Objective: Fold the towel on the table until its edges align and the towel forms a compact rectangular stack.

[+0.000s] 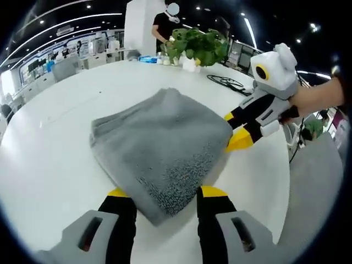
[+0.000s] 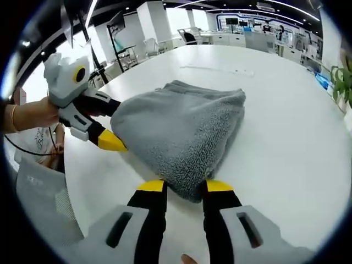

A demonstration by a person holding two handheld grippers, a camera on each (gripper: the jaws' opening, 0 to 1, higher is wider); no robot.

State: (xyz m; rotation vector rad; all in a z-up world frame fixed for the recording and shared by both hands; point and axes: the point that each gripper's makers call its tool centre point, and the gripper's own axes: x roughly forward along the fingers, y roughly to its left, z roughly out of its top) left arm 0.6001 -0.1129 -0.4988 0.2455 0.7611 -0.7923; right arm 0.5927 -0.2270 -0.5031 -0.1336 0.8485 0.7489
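one folded towel (image 1: 165,148), two hand-held grippers, one table (image 1: 49,165)

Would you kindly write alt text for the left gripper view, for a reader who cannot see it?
A folded grey towel lies on a white table, its near corner between the open yellow-tipped jaws of the left tool. The right tool reaches in from the right to the towel's far edge; a potted plant stands behind.

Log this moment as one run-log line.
towel: folded, grey, on white table | left gripper: open, jaws straddling a corner | right gripper: open, jaws straddling another corner | potted plant: at far edge
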